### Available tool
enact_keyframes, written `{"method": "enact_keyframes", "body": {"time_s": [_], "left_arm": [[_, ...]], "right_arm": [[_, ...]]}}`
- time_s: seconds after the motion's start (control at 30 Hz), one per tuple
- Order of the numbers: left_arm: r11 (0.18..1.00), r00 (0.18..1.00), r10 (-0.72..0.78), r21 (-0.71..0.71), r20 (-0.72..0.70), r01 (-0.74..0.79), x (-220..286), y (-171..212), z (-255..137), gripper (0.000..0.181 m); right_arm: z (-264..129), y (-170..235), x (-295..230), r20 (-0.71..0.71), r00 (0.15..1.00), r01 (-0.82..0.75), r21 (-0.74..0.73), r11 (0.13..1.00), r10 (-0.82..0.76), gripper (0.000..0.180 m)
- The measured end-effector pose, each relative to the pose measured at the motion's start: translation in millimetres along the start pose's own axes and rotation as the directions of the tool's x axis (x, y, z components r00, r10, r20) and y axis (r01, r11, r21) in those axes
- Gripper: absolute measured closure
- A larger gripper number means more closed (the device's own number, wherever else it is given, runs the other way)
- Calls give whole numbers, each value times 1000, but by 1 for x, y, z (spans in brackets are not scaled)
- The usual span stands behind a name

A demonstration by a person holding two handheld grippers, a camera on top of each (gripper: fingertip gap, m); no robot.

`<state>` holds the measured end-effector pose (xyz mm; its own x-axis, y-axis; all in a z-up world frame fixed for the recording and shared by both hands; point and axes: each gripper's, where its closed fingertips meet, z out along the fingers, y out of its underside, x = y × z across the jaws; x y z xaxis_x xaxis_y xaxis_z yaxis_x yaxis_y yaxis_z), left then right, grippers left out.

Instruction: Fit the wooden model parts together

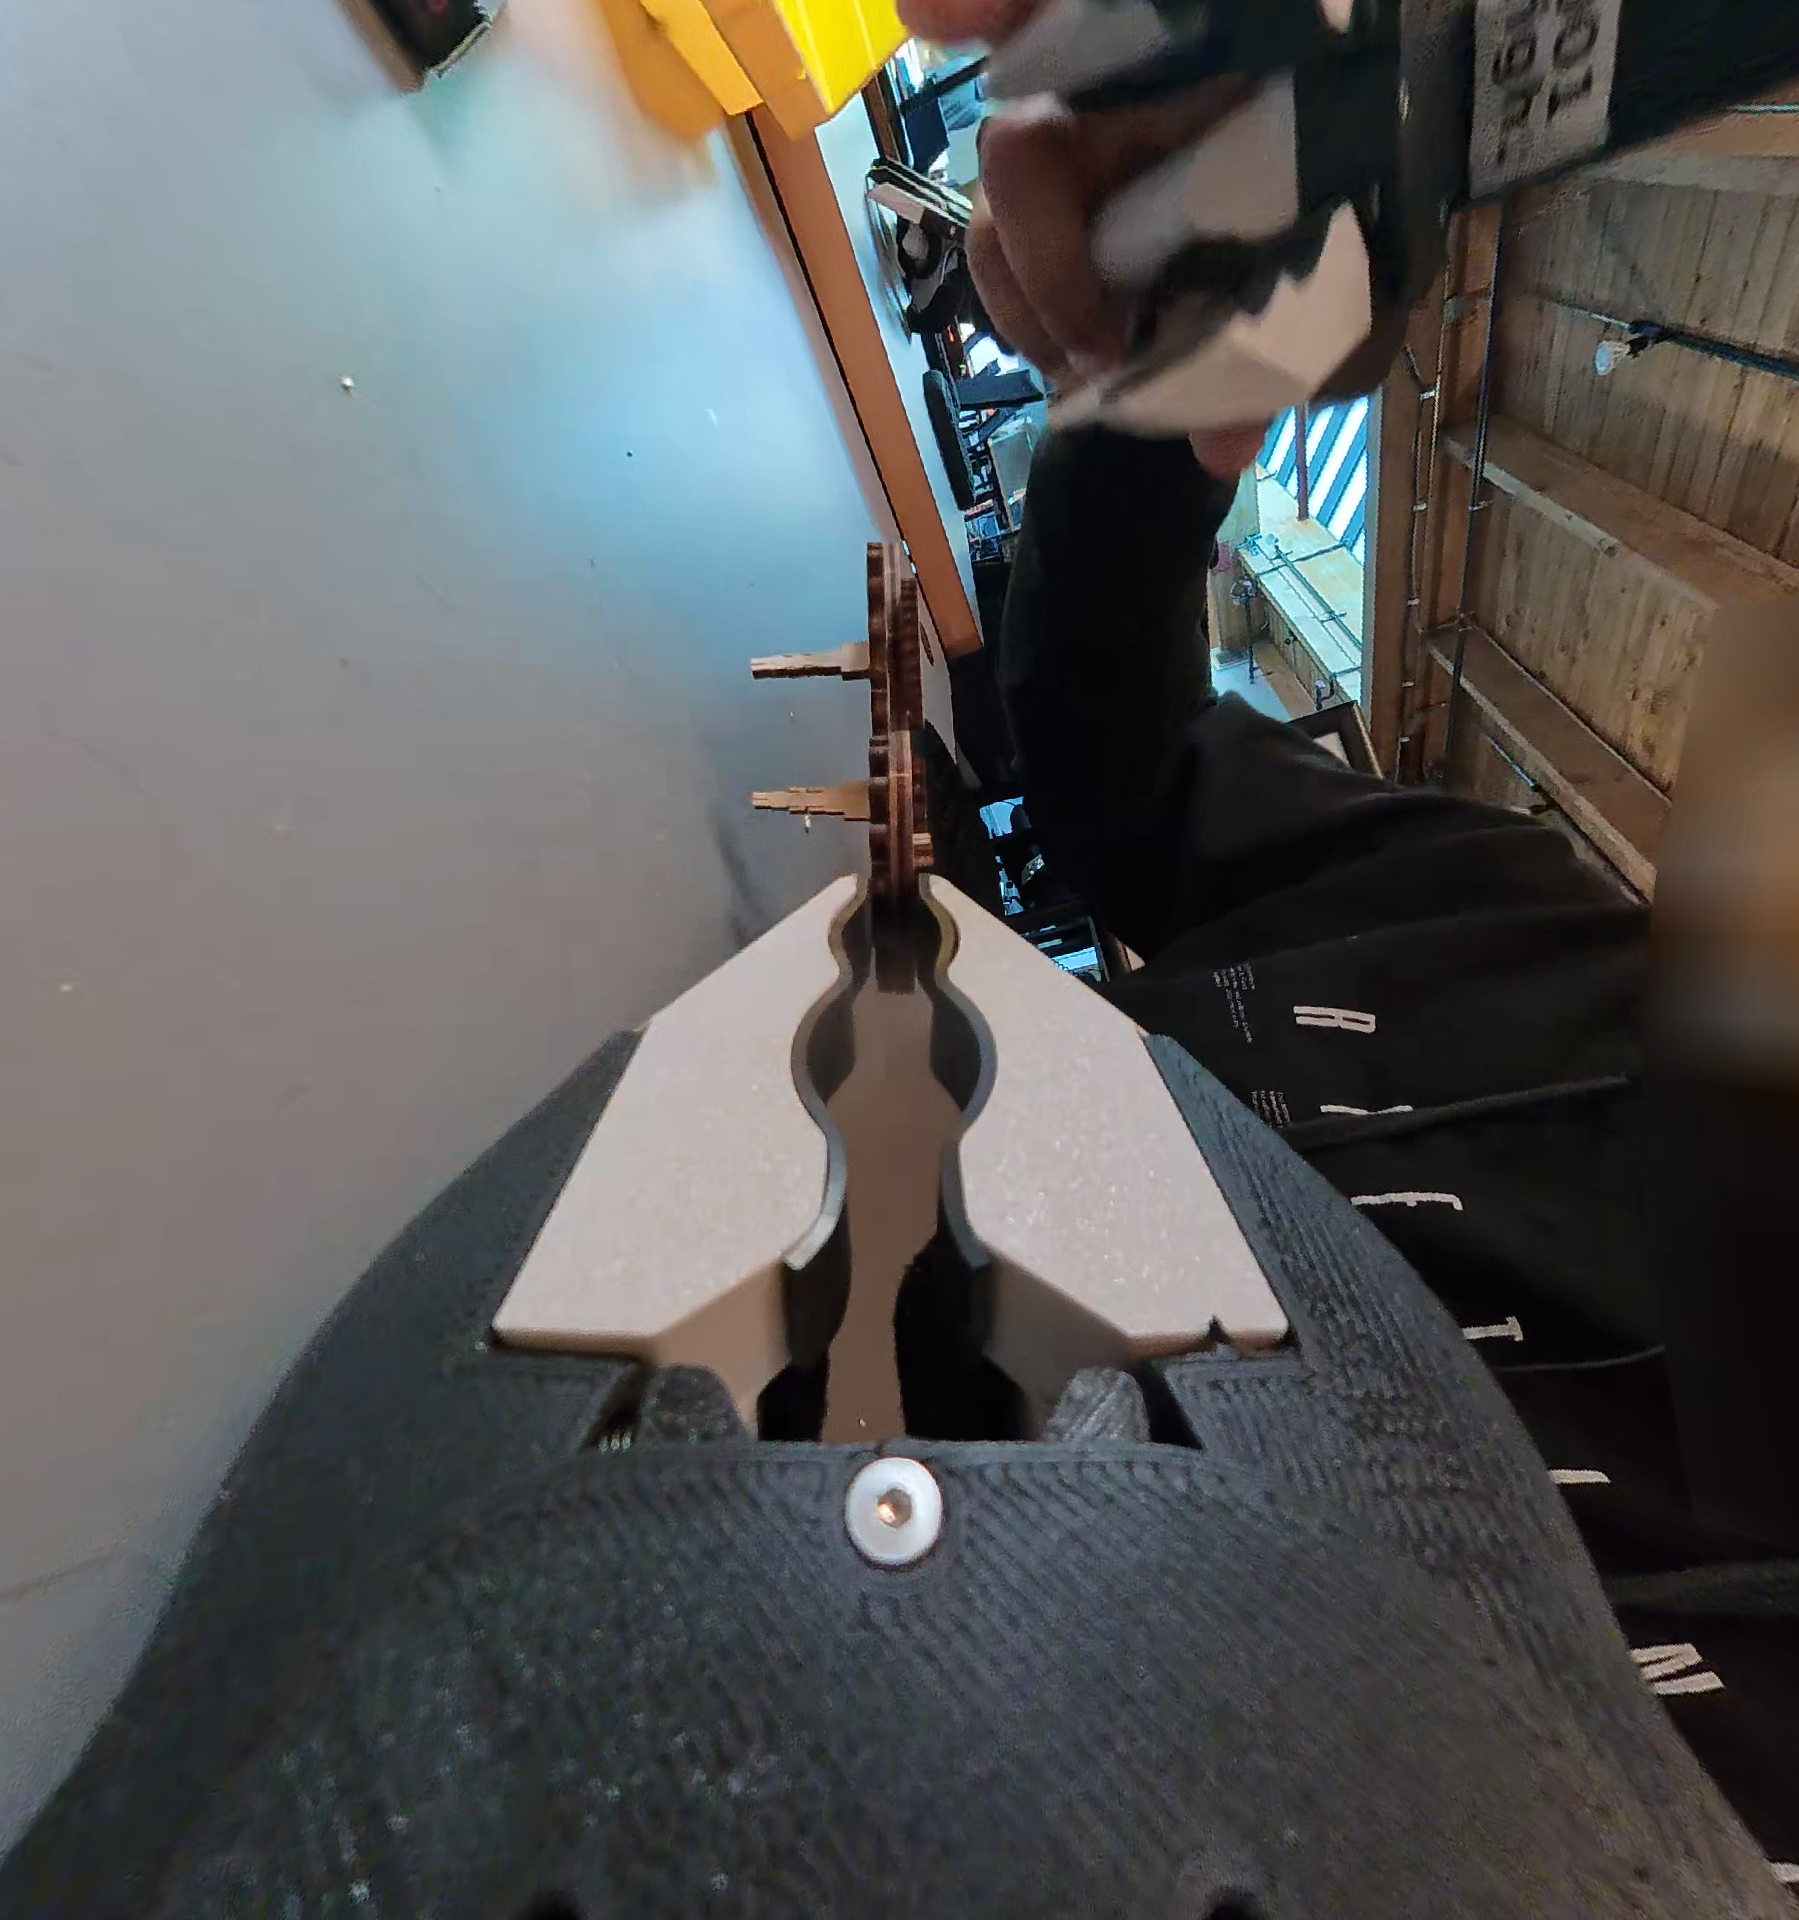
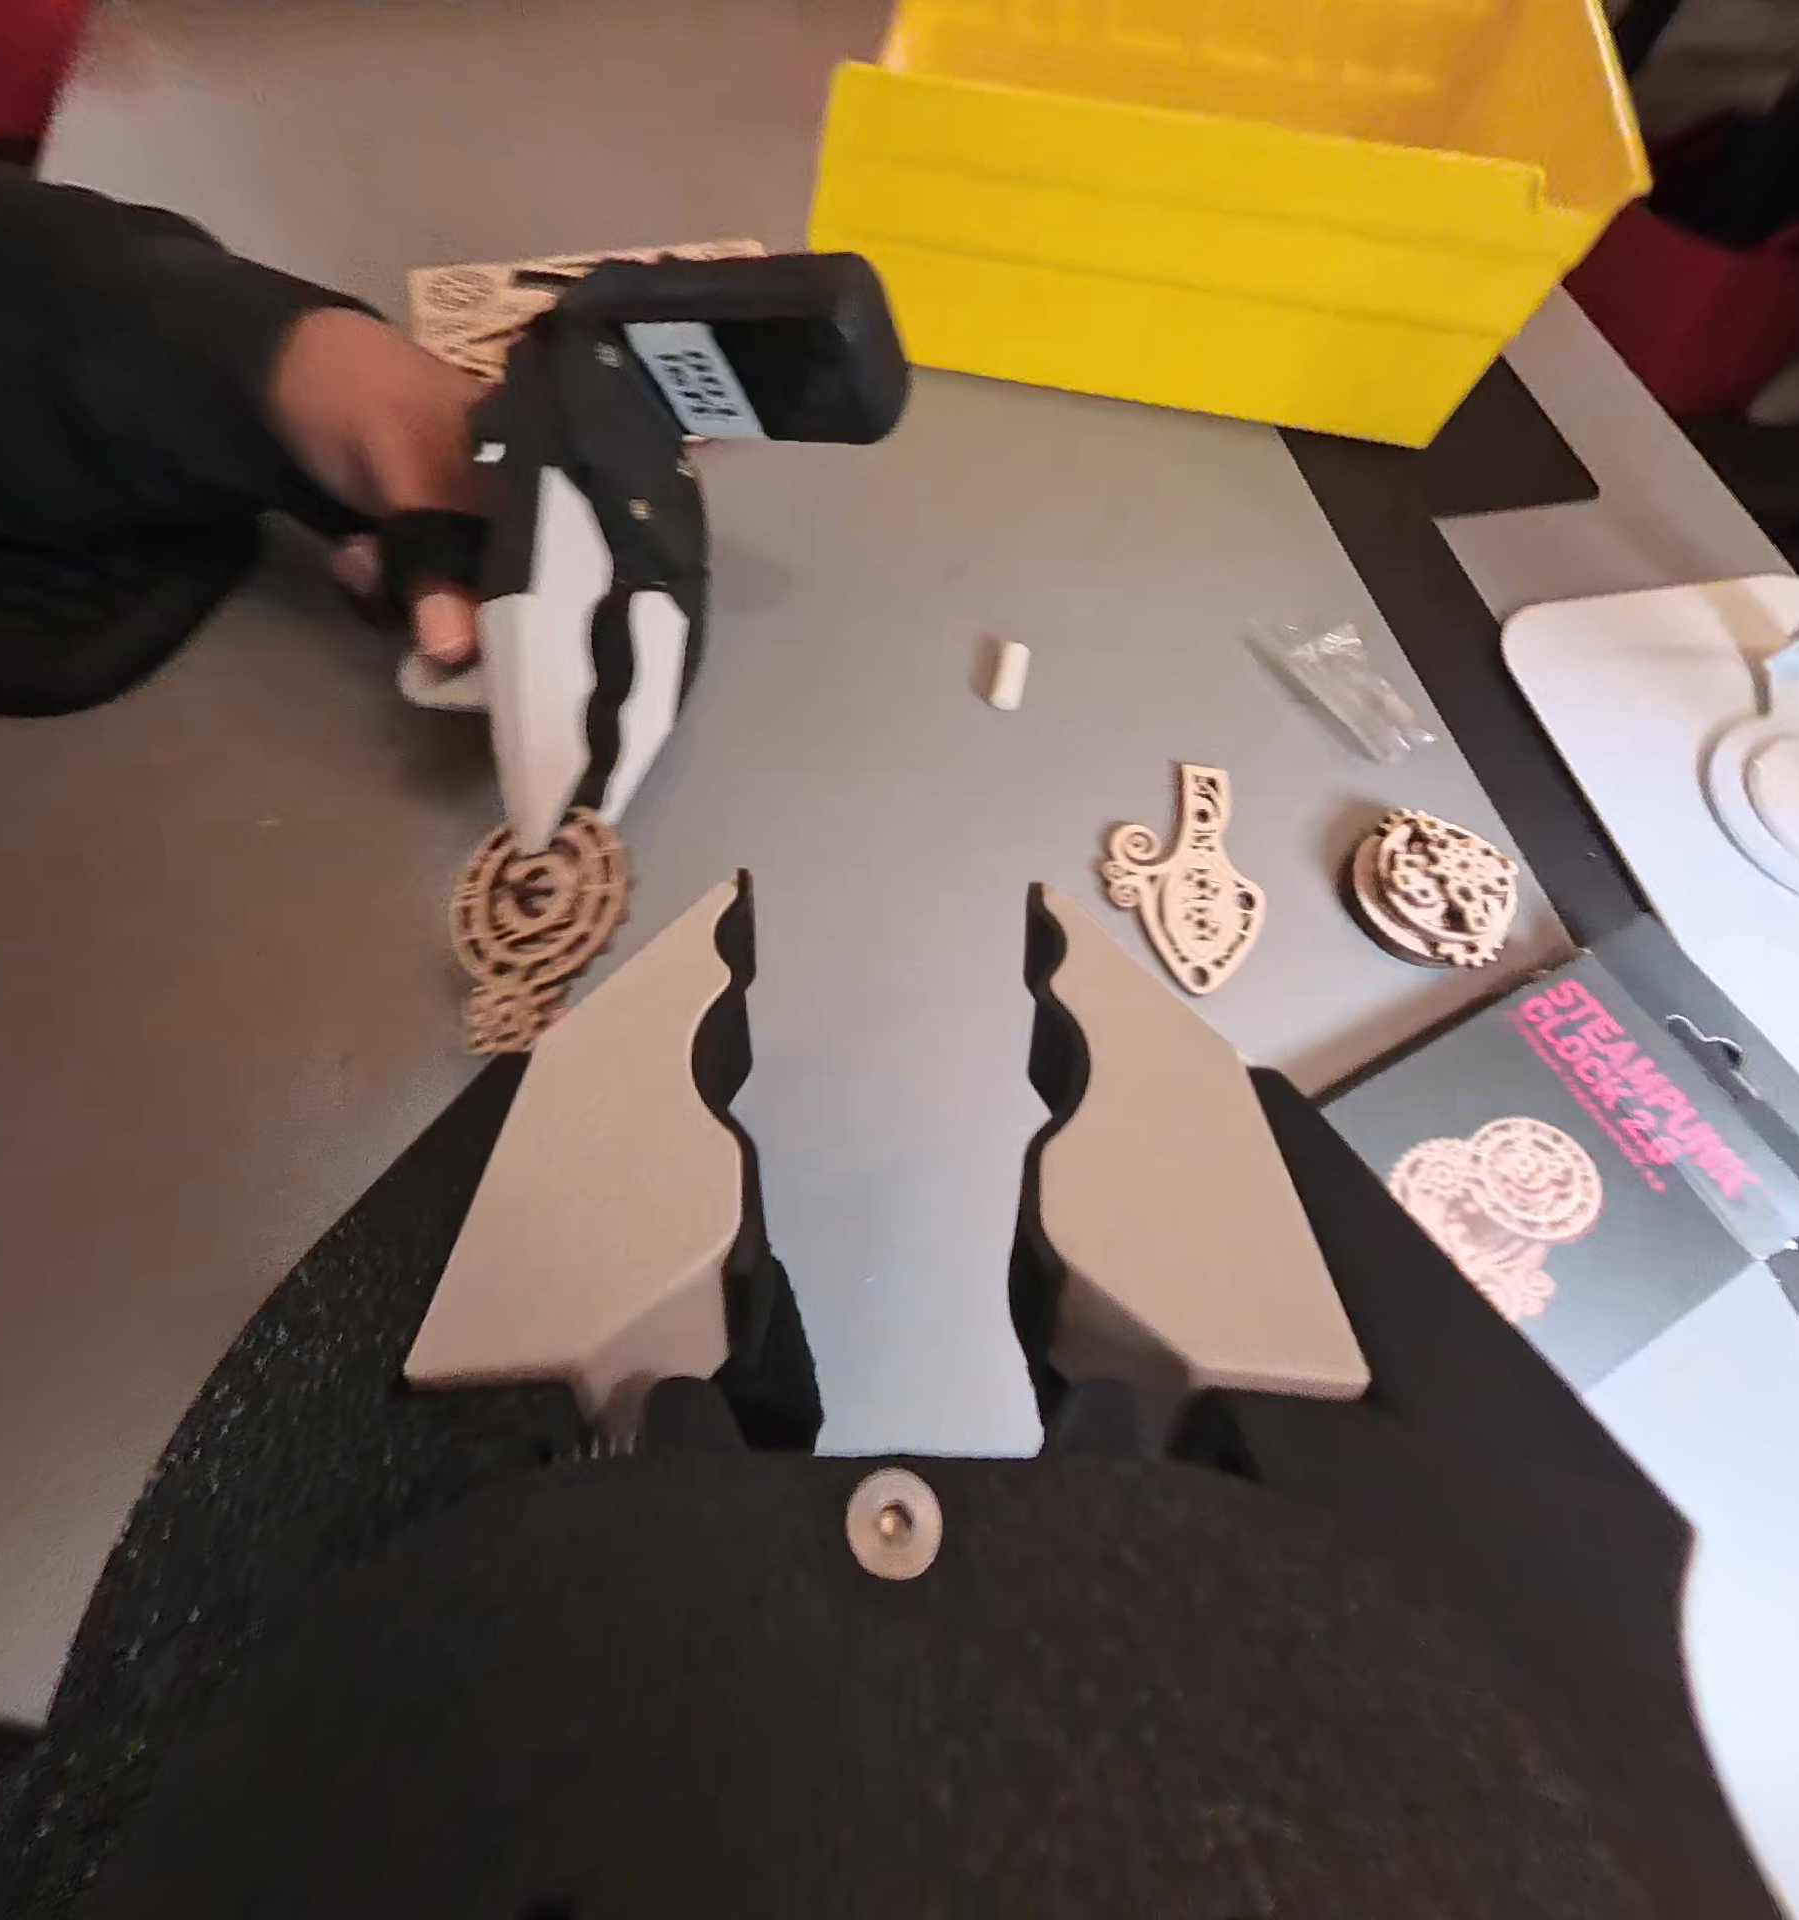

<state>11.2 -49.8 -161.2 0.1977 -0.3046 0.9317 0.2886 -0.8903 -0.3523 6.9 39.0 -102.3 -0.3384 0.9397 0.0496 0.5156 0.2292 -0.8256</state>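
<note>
My left gripper (image 1: 895,896) is shut on a round openwork wooden part (image 1: 897,727), seen edge-on, with two pegs sticking out toward the grey table (image 1: 303,727). In the right wrist view the left gripper (image 2: 554,821) holds this part (image 2: 542,920) at the table's left, low over or on the surface. My right gripper (image 2: 887,883) is open and empty above the middle of the table; it shows blurred at the top of the left wrist view (image 1: 1217,270). A flat ornate wooden part (image 2: 1186,894) and a round gear assembly (image 2: 1430,883) lie to its right.
A yellow bin (image 2: 1186,239) stands at the back. A small white cylinder (image 2: 1004,673) and a clear bag of small parts (image 2: 1331,686) lie mid-table. A black kit card (image 2: 1560,1153) and a white base (image 2: 1653,707) are at the right. A wooden sheet (image 2: 479,301) lies behind the left gripper. My left tips are about 25 cm from the round gear assembly (image 2: 1430,883), my right tips only 20 cm.
</note>
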Motion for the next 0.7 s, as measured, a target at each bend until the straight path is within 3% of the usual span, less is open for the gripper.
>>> {"method": "enact_keyframes", "body": {"time_s": [0.03, 0.33, 0.7], "left_arm": [[1000, 1000, 0, -1, -1, 0, 0, 0, 1, 175], [1000, 1000, 9, -23, -2, -9, 4, 7, 12, 175], [998, 1000, 25, -52, -1, -25, 6, 14, 21, 175]], "right_arm": [[-6, 1, -11, 6, 1000, 15, 15, 1000, -15, 129], [4, 55, -90, -4, 959, 280, -146, 949, -283, 117], [39, 58, -99, -3, 932, 354, -206, 912, -362, 123]]}}
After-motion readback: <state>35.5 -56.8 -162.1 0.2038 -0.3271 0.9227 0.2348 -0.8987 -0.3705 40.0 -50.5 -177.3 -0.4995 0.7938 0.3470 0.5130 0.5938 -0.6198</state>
